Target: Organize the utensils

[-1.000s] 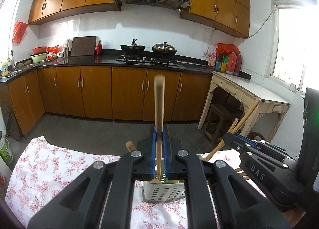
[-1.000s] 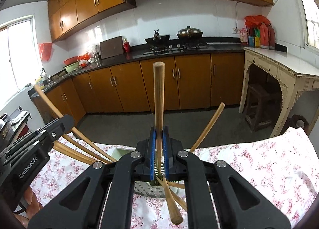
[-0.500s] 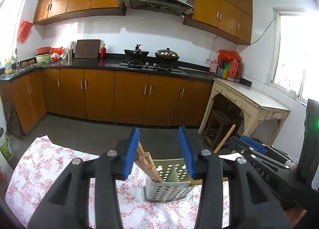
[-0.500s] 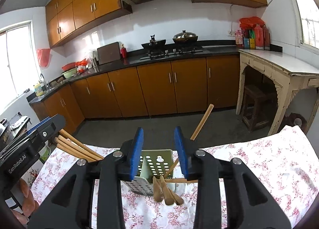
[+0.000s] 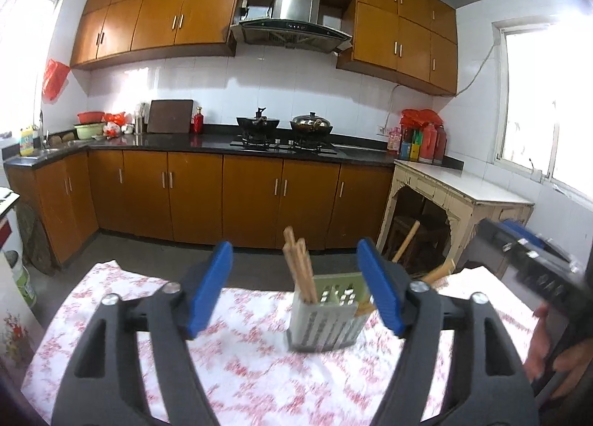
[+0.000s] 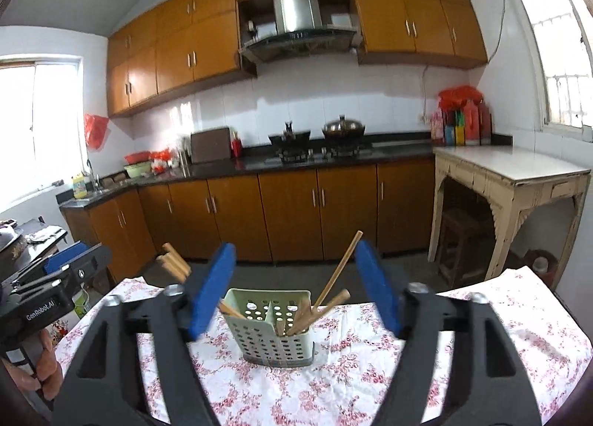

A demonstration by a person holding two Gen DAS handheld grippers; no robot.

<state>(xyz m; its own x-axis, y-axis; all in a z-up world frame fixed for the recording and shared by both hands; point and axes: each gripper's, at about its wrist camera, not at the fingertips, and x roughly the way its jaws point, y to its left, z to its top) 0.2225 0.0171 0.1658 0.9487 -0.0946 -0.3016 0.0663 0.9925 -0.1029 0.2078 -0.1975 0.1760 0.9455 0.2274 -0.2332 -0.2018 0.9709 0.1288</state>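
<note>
A pale green perforated utensil holder (image 6: 273, 327) stands upright on the floral tablecloth; it also shows in the left wrist view (image 5: 326, 309). Wooden chopsticks (image 5: 299, 270) stand in one compartment, and more wooden sticks (image 6: 326, 300) lean in the other. My left gripper (image 5: 298, 290) is open and empty, drawn back from the holder. My right gripper (image 6: 294, 292) is open and empty too, set back from the holder. The left gripper's body (image 6: 48, 292) shows at the left edge of the right wrist view, and the right gripper's body (image 5: 537, 266) at the right edge of the left wrist view.
The table with the red-flowered white cloth (image 6: 370, 381) ends short of brown kitchen cabinets (image 5: 252, 200). A worn white side table (image 6: 515, 174) stands at right. A dark counter with stove and pots (image 5: 285, 140) runs along the back wall.
A second ago each gripper was shut on a wooden stick above the holder. Both opened and let the sticks drop in, then drew back and up with the jaws spread wider.
</note>
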